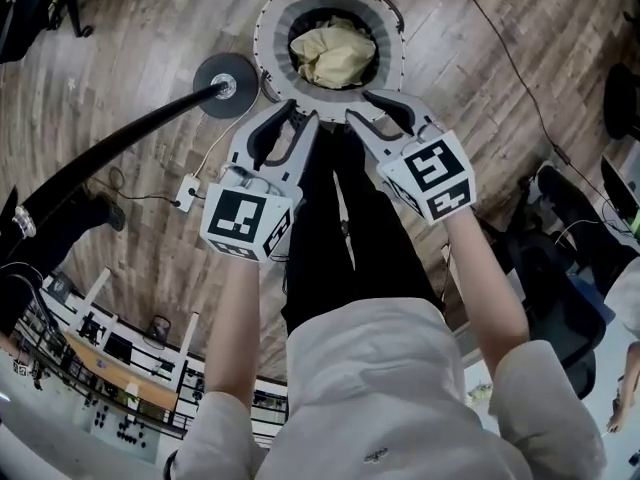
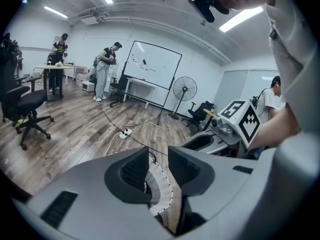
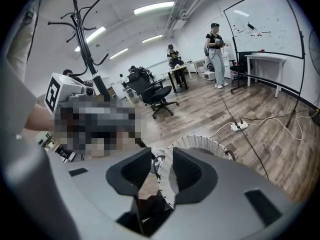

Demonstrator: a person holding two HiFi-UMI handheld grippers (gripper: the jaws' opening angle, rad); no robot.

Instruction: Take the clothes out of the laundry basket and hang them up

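No legible txt or nos. anywhere.

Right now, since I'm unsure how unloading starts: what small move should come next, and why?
Probably lower the left gripper and right gripper into the round white slatted laundry basket, toward the crumpled pale-yellow garment: both hang open and empty at its near rim.

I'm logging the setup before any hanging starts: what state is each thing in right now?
laundry basket, upright on the floor, top open.
yellowish garment, crumpled inside the laundry basket.
left gripper, open, nothing between its jaws.
right gripper, open, nothing between its jaws.
coat stand, upright, visible hooks bare.
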